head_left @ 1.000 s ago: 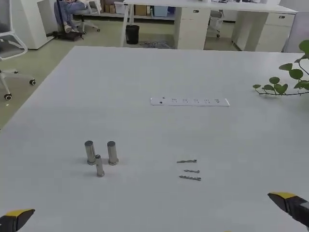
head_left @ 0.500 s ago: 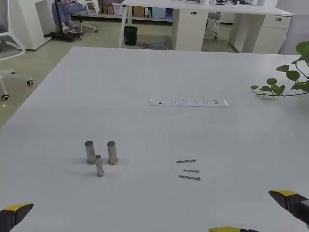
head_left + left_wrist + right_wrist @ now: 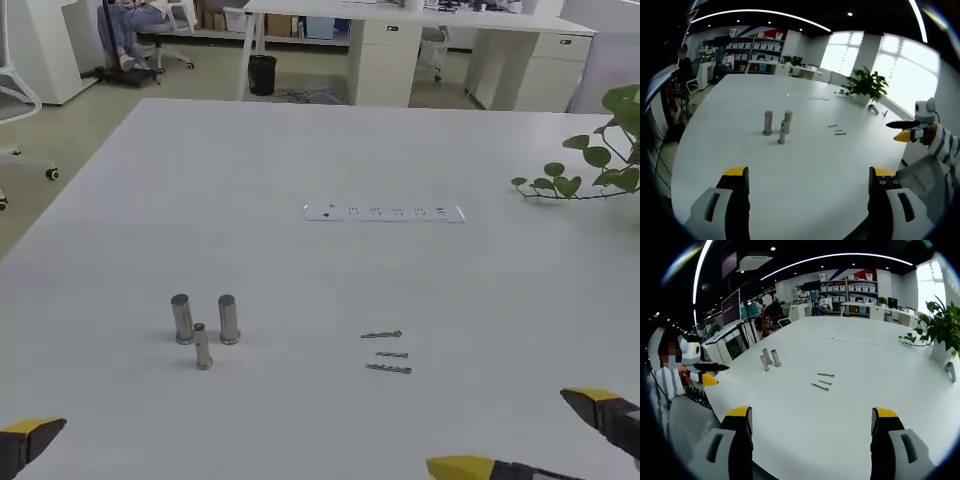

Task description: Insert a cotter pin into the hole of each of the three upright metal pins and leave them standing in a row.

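While left claw (image 3: 809, 172) and right claw (image 3: 812, 412) hang jaws apart, empty, three metal pins (image 3: 782, 132) stand ahead of left, three cotter pins (image 3: 824, 382) lie ahead of right on surface (image 3: 400, 280).

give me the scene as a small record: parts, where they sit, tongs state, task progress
metal pins: three, upright, in a tight cluster, two behind and one in front, not a row
cotter pins: three, lying loose on the table, to the right of the metal pins in the head view
left tongs: open, empty
right tongs: open, empty
power strip: flat, farther back
plant: far right edge
progress: no cotter pin inserted yet
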The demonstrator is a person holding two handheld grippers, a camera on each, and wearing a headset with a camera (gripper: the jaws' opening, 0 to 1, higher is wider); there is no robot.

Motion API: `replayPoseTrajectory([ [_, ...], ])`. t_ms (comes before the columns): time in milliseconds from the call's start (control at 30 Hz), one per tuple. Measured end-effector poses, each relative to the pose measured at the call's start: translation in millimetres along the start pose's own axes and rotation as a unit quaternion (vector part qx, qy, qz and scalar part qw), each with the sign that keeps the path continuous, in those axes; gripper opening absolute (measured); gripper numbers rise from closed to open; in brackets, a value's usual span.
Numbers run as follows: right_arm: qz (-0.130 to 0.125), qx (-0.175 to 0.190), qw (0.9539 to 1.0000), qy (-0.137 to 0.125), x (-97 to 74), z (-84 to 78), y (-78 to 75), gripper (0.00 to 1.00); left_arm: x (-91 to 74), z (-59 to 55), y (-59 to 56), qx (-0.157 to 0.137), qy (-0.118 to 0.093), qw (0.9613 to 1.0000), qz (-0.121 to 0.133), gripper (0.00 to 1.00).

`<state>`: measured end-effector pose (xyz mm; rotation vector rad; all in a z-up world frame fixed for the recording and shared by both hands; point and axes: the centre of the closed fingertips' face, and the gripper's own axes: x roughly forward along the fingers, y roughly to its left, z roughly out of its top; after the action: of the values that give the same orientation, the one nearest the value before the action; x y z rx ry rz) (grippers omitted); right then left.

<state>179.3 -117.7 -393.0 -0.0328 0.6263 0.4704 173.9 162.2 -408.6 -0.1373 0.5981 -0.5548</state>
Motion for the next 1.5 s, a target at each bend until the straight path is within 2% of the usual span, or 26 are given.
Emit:
replayPoseTrajectory([
  [267, -0.001, -0.001, 1.0000, 0.007, 0.8, -2.6, 1.2, 0.97, 5.2, 4.5, -3.3, 0.008, 0.005, 0.9999, -0.011, 0.99],
  [600, -0.001, -0.014, 0.9998, 0.013, 0.0, -3.9, 1.3, 0.96, 8.5, 1.4, -6.1, 0.011, 0.014, 0.9996, -0.021, 0.99],
  [1000, -0.003, -0.011, 0.9998, 0.013, -0.6, -5.8, -0.5, 0.95, 20.1, 8.1, 0.4, 0.019, 0.016, 0.9995, -0.019, 0.99],
  [1133, -0.002, -0.008, 0.9999, 0.013, -0.6, -7.2, -0.8, 0.95, 25.2, 6.9, -0.6, 0.019, 0.031, 0.9989, -0.028, 0.83],
  [1500, -0.007, -0.008, 0.9998, 0.018, -1.0, -10.3, -3.3, 0.94, 41.9, 13.5, 0.5, 0.036, 0.032, 0.9982, -0.036, 0.81],
])
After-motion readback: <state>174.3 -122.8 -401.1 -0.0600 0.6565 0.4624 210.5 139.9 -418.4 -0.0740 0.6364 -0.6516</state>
